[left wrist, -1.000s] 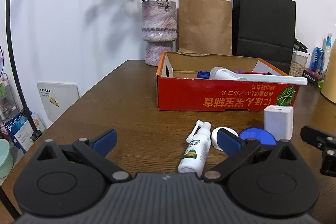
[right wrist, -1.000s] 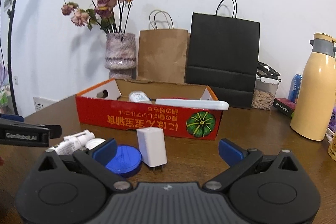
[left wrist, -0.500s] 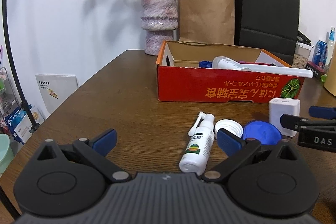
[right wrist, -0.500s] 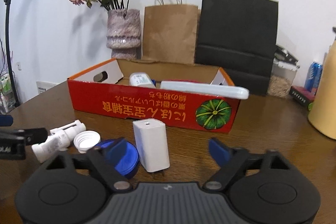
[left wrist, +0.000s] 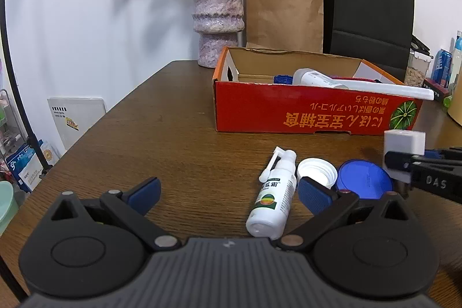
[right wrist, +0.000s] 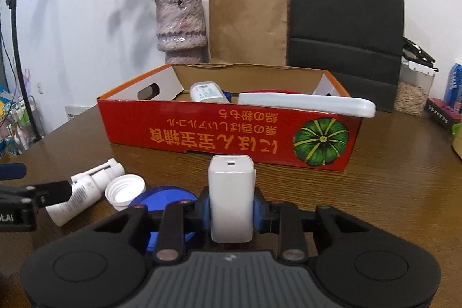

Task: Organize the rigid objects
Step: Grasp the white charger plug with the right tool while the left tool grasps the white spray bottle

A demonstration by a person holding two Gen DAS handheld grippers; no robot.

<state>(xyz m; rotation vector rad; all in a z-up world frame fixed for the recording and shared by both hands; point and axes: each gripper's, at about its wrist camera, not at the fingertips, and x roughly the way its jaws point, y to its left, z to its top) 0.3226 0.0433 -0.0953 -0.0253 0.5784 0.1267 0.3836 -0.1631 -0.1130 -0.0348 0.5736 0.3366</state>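
My right gripper (right wrist: 231,210) is shut on a white charger block (right wrist: 231,192), upright between the blue pads; it also shows at the right of the left wrist view (left wrist: 404,142). My left gripper (left wrist: 228,192) is open and empty just above the table. A white spray bottle (left wrist: 274,198) lies between its fingers, near the right one. A white cap (left wrist: 317,172) and a blue lid (left wrist: 365,182) lie beside the bottle. The red cardboard box (right wrist: 231,132) behind them holds a white bottle (right wrist: 208,91) and a long white case (right wrist: 306,104).
A vase with dried roses (left wrist: 218,19), a brown paper bag (left wrist: 284,13) and a black paper bag (left wrist: 369,13) stand behind the box against the wall. The table's left edge (left wrist: 115,111) drops to floor clutter. Jars and cans stand at the far right (right wrist: 415,88).
My right gripper moved forward around the charger block and shut on it. My left gripper has hardly moved and stays open.
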